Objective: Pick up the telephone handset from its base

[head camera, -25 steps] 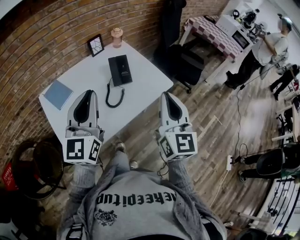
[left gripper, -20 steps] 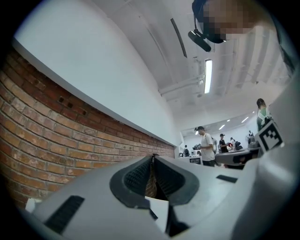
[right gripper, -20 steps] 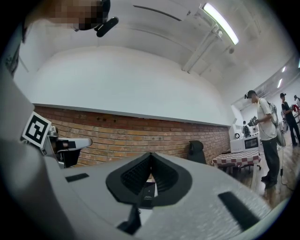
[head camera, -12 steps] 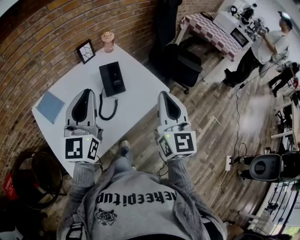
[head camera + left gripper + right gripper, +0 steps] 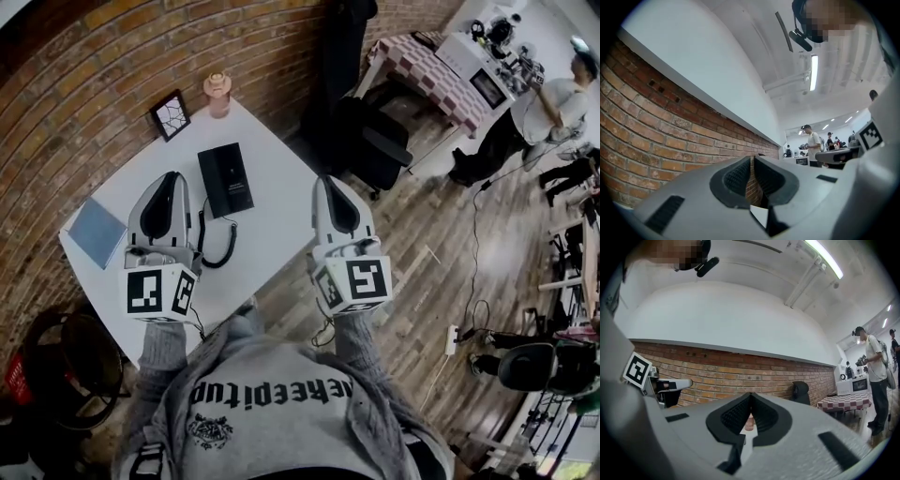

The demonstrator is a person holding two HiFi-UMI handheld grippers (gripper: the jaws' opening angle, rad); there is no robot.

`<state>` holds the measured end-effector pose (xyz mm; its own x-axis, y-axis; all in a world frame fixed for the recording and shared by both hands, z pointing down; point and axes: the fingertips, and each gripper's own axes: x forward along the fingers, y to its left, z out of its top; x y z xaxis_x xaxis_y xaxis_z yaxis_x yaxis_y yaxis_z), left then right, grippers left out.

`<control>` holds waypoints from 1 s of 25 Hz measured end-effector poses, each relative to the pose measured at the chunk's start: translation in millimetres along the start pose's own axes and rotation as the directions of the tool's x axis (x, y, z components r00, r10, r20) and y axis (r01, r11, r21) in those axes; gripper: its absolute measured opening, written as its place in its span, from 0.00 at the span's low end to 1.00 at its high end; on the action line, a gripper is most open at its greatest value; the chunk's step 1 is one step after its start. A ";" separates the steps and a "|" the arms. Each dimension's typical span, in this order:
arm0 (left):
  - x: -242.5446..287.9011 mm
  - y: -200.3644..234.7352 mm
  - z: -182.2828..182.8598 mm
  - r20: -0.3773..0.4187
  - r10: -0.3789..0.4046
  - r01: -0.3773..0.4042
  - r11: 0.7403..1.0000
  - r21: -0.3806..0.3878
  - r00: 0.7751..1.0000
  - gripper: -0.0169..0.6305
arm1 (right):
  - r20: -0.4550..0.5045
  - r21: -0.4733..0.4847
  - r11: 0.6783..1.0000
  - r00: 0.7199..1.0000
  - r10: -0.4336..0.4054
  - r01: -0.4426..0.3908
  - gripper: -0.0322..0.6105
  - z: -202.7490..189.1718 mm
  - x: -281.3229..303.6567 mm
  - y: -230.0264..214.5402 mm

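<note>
The telephone is lying near the middle of the white desk, its handset resting on the base. The left gripper is hovering just beside it, and the right gripper is over the desk's right edge. Both have their jaws pressed together, gripping nothing.

Moved fwd: L gripper now beside telephone, R gripper at table edge.
</note>
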<state>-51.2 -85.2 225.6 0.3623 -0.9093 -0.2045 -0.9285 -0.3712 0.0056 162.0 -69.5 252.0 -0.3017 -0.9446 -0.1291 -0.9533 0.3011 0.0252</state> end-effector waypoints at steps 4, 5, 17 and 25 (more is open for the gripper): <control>21.1 12.6 -16.1 -0.032 0.004 -0.005 1.000 -0.012 0.999 0.07 | -0.016 0.005 1.000 1.000 0.020 -0.020 0.06 -11.3 28.1 -2.2; 25.6 15.8 -23.7 -0.039 -0.003 0.002 1.000 -0.018 0.999 0.07 | -0.025 0.007 1.000 0.999 0.024 -0.024 0.06 -15.1 34.6 -1.9; 59.1 48.3 -145.9 -0.301 -0.076 0.027 0.986 -0.163 0.951 0.07 | -0.155 0.050 0.996 0.985 0.077 -0.070 0.06 -77.3 90.5 7.0; 69.2 56.1 -225.3 -0.460 -0.158 0.044 0.968 -0.249 0.874 0.07 | -0.218 0.056 0.996 0.972 0.086 -0.076 0.06 -103.7 107.5 7.6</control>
<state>-60.0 -211.2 432.3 0.5007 -0.8223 0.2704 -0.8622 -0.4460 0.2401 120.7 -182.3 341.1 -0.3788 -0.9209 0.0923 -0.9254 0.3785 -0.0208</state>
